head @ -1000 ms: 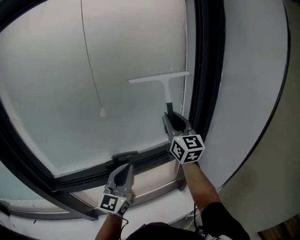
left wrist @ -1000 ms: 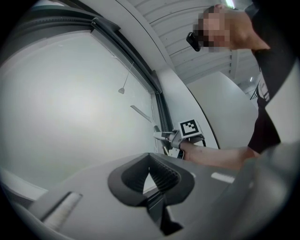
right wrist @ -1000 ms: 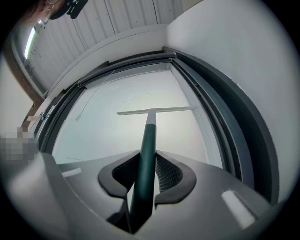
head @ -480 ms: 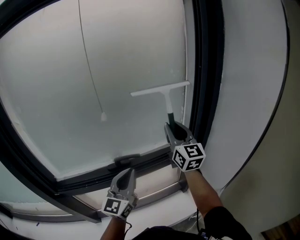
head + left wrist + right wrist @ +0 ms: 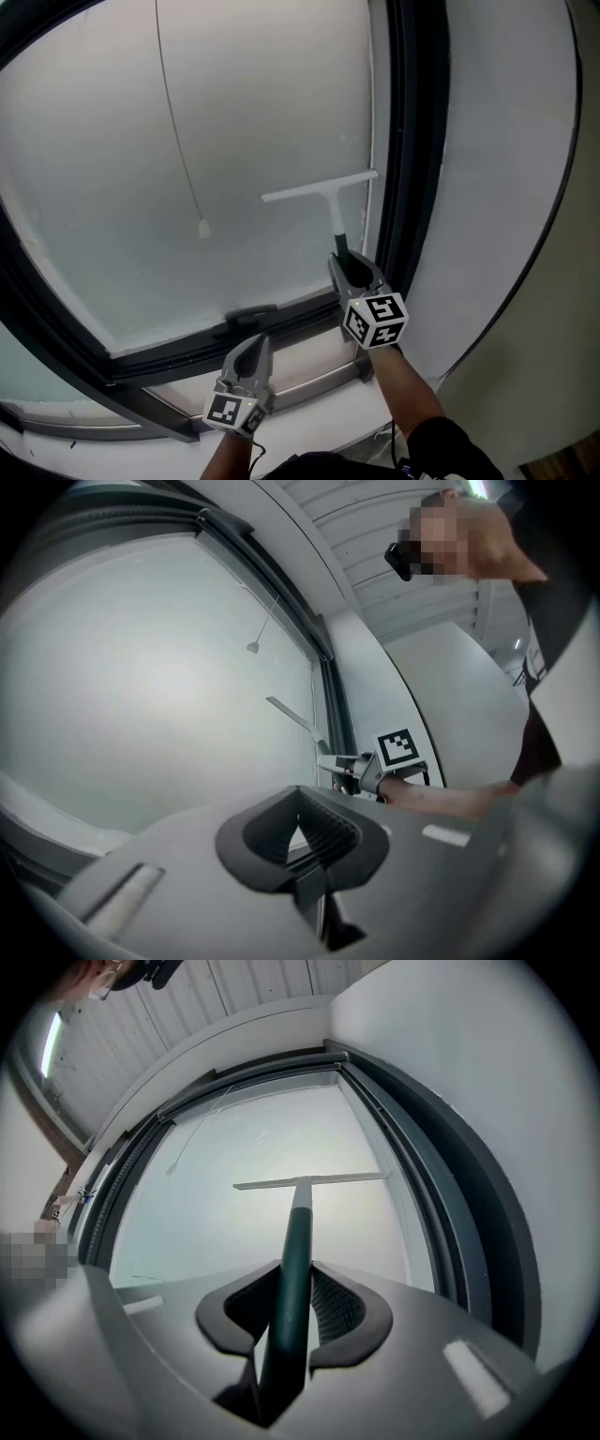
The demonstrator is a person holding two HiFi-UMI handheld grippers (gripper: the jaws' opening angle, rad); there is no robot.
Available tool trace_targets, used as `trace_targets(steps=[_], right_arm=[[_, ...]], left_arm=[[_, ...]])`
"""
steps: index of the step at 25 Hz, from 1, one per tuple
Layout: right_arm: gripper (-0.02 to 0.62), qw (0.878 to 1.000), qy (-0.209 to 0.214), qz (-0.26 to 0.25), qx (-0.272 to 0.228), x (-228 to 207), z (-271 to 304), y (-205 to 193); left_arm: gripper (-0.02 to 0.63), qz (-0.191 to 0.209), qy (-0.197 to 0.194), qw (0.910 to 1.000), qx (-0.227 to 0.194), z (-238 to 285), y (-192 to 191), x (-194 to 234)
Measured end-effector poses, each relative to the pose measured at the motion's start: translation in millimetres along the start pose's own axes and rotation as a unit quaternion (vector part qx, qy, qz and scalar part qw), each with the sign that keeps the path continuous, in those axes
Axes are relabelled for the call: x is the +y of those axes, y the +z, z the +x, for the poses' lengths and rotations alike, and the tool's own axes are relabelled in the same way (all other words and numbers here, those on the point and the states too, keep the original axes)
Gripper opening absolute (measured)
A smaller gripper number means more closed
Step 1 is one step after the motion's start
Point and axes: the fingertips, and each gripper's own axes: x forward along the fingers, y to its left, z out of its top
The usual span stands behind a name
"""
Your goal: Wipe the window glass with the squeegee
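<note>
The milky, smooth window glass point(image 5: 141, 141) fills the left and middle of the head view. A thin grey cord point(image 5: 178, 122) runs down it to a small white teardrop weight point(image 5: 203, 228). A dark metal frame point(image 5: 159, 361) bounds the pane below, and a flat dark latch point(image 5: 251, 313) sits on its bottom rail. Just near of that latch hangs the left gripper point(image 5: 252, 342), grey moulded plastic with a marker cube, above a pale ledge point(image 5: 319, 417). Its ribbed jaws are pressed together with nothing between them point(image 5: 305, 836). Further right, the white T-shaped plastic squeegee with a round dark green handle point(image 5: 319, 187) rests against the lower right part of the glass. Its slim straight blade is tilted, with the right end higher and close to the upright of the frame. The right gripper point(image 5: 345, 261) is clamped on the green handle, one ribbed pad on each side of it point(image 5: 291, 1307). Right of the frame comes a smooth white wall point(image 5: 497, 141). The right gripper view shows a white slatted ceiling point(image 5: 253, 988) overhead.
</note>
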Motion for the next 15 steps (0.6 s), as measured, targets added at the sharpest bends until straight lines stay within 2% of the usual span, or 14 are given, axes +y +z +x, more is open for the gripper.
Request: trace_targets(steps=[6,15], right_arm=[[0.092,1.000,0.004,0.004,0.006,1,-3,-9],[0.092,1.000,0.000,0.001,0.010,1,-8,-18]], left_arm=[[-0.002,-0.015,0.008,0.9998,0.004,1,-6,2],[-0.002,-0.012,0.008,0.9998,0.012,0,-10,0]])
